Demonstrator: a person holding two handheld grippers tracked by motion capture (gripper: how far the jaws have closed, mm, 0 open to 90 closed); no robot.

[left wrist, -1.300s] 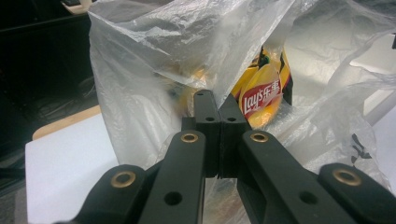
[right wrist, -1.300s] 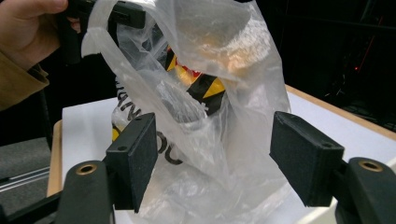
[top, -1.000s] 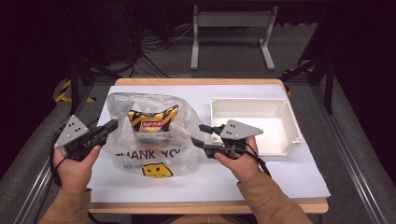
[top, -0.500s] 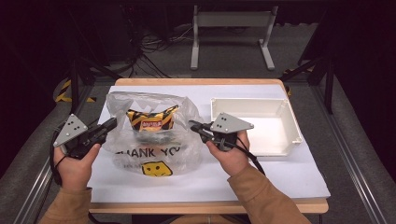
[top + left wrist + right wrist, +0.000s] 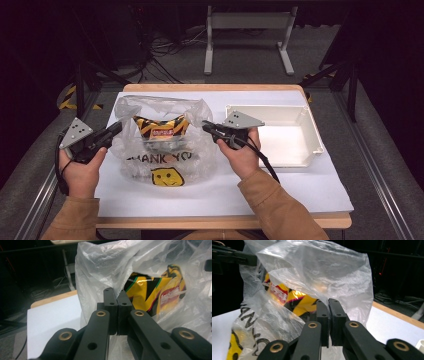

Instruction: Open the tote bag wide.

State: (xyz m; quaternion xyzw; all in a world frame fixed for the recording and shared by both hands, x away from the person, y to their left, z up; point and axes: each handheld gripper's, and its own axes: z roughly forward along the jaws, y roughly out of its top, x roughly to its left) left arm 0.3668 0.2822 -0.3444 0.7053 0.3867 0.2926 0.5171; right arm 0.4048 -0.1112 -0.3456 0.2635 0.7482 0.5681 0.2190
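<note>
Gripping the clear plastic bag (image 5: 165, 150) at both sides of its mouth, on the white sheet (image 5: 300, 185) covering the table (image 5: 210, 88). Pinching the bag's left edge in the left gripper (image 5: 116, 128), jaws together on the thin film, as seen up close in the left gripper view (image 5: 117, 298). Having just been closing the right gripper (image 5: 206, 126) as well, jaws now clamped on the film at the bag's right edge, with plastic caught between the pads in the right gripper view (image 5: 328, 305). Resting upright and loosely puffed between the two hands, printed side with the yellow smiley face (image 5: 166, 176) toward the person, and holding a yellow and black snack packet (image 5: 161, 128) inside near the top. Sitting just to the right, apart from the bag, a white tray (image 5: 305, 150) with nothing visible in it. Judging the step in hand as securing both rims so as to spread the mouth open. Probably calling next for drawing the two grippers apart evenly, keeping both pinches firm so the slippery film does not slide out, and avoiding too hard a pull that could tear it. Then likely tipping or lifting to free the packet, perhaps toward the tray, though not certain from here.
</note>
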